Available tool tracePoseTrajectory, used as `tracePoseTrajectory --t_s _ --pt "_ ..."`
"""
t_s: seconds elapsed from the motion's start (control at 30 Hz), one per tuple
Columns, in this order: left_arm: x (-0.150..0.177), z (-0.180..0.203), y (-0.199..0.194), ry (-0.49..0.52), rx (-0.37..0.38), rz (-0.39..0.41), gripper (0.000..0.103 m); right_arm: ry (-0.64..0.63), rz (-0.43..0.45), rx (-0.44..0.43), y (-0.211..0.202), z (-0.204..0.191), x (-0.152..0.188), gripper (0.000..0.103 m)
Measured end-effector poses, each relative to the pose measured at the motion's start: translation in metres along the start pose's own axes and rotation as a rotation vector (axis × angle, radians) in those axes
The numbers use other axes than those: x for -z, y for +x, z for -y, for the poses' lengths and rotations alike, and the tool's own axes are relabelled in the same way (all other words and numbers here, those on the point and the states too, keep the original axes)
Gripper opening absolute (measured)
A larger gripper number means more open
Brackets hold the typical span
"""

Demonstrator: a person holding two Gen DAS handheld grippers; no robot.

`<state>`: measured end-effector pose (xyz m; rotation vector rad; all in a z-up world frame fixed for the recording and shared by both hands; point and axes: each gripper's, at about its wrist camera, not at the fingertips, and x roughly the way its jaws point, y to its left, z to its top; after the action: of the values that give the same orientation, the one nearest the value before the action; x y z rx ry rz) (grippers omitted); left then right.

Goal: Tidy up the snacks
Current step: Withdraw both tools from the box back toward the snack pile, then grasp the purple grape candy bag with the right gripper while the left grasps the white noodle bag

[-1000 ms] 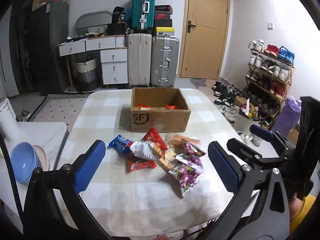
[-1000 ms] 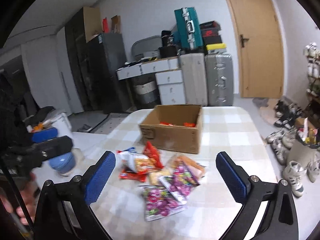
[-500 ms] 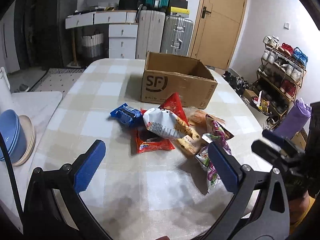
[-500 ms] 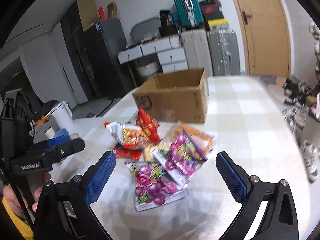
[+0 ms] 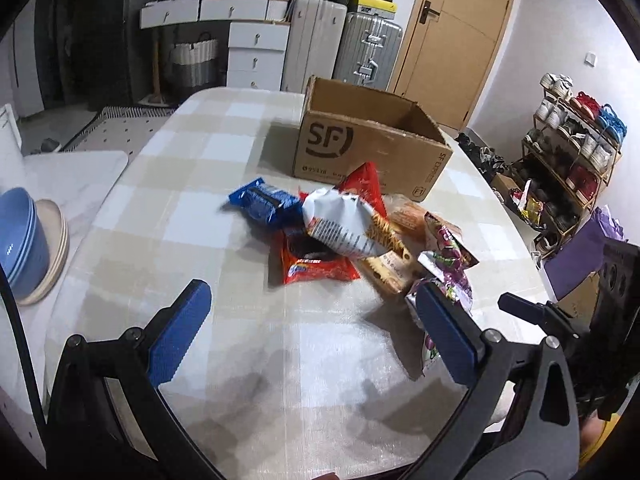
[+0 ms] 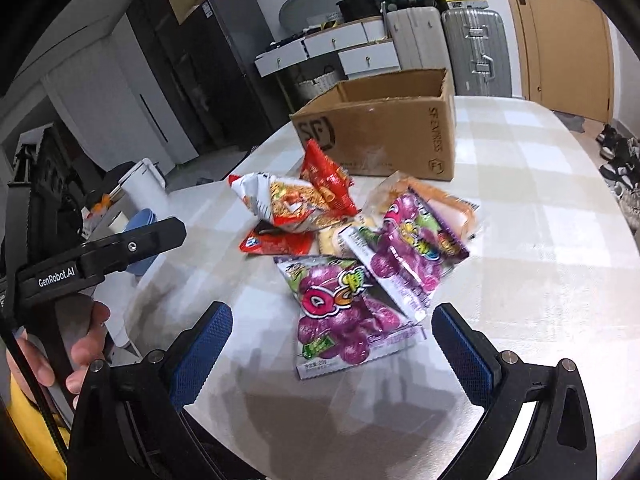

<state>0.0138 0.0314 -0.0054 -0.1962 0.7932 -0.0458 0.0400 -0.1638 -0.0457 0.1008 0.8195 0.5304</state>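
hovering r gripper (image 6: 332, 352) wide apart just before grape pkt (image 6: 340, 308).

From either wrist view the inside of the cardboard box (image 5: 362, 148) stays out of sight behind its front wall. The red packet (image 5: 316, 266) lies half buried under the white chip bag (image 5: 340, 224), and the pale biscuit packet (image 6: 332, 240) shows only a sliver between the grape candy bags (image 6: 340, 308). The right claw's (image 6: 332, 344) arms run off the bottom edge. Print on the bags is too small to read.
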Motion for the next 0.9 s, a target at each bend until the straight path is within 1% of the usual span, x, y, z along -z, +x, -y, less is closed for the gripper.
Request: tracePoseTrajectory --t_s 0.13,0.37,0.43,0.47,0.5,0.53,0.57,0.6,0.63,0.77,0.9 --pt "0.003 -0.004 -0.001 -0.018 0.005 -0.007 0.102 -0.018 -0.013 -0.006 0.010 -0.005 0.001 0.102" --pt "0.005 -0.005 0.001 -0.013 0.005 -0.010 0.102 -0.099 -0.070 0.026 0.039 -0.014 -0.003 0.101" --pt "0.005 -0.005 0.001 -0.012 0.010 -0.015 0.102 -0.122 -0.088 0.041 0.045 -0.015 -0.004 0.097" --pt "0.004 -0.004 0.002 -0.011 0.011 -0.017 0.102 -0.132 -0.097 0.049 0.048 -0.016 -0.003 0.091" --pt "0.005 -0.004 0.002 -0.010 0.012 -0.018 0.102 -0.139 -0.105 0.054 0.052 -0.016 -0.003 0.082" --pt "0.005 -0.004 0.003 -0.009 0.014 -0.022 0.102 -0.139 -0.122 0.054 0.057 -0.015 -0.004 0.076" --pt "0.005 -0.003 0.004 -0.009 0.016 -0.024 0.102 -0.134 -0.139 0.055 0.061 -0.013 -0.004 0.065" --pt "0.005 -0.003 0.004 -0.009 0.016 -0.027 0.102 -0.127 -0.150 0.051 0.064 -0.011 -0.004 0.062" --pt "0.005 -0.003 0.005 -0.009 0.015 -0.030 0.102 -0.113 -0.160 0.032 0.066 -0.008 -0.004 0.062" --pt "0.006 -0.002 0.008 -0.008 0.020 -0.045 0.102 -0.121 -0.157 0.030 0.066 -0.009 -0.005 0.057" --pt "0.006 -0.002 0.011 -0.007 0.011 -0.051 0.102 -0.121 -0.156 0.023 0.065 -0.012 -0.003 0.047"
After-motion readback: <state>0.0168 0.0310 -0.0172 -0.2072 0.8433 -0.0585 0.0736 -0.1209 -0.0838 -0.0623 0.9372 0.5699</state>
